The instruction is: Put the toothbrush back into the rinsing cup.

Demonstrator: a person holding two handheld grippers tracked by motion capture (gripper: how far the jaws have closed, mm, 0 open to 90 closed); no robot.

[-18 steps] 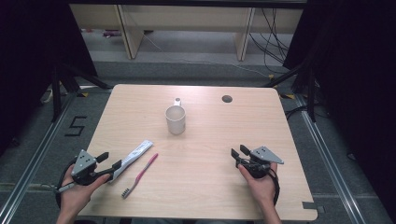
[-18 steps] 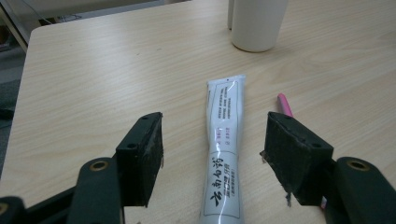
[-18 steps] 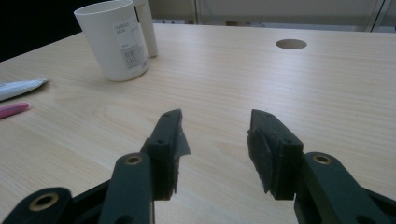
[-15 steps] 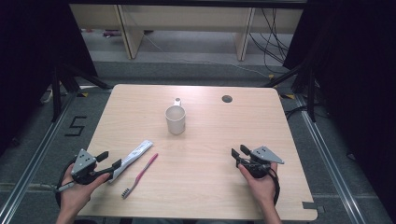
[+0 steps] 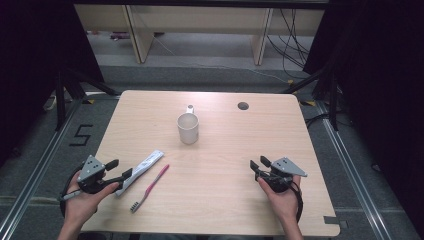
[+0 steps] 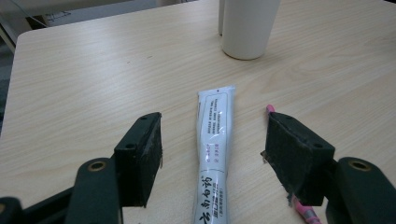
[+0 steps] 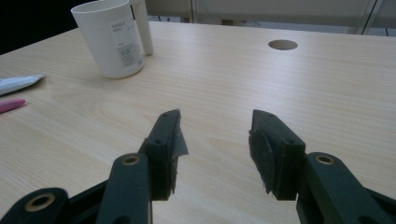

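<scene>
jaws of the left gripper [image 6: 212, 158] stand spread astride the white toothpaste tube [image 6: 214, 144], not touching it; the tube lies flat on the worktop [image 6: 84, 79], pink toothbrush [image 6: 306, 212] beside it.

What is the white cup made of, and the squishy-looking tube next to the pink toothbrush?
The cup looks like matte plastic, maybe ceramic: plain white, smooth, no shine, with a printed label. The tube looks like soft glossy plastic: light glints on it and its far end is crimped flat. The toothbrush looks like hard pink plastic, thin and evenly coloured.
</scene>
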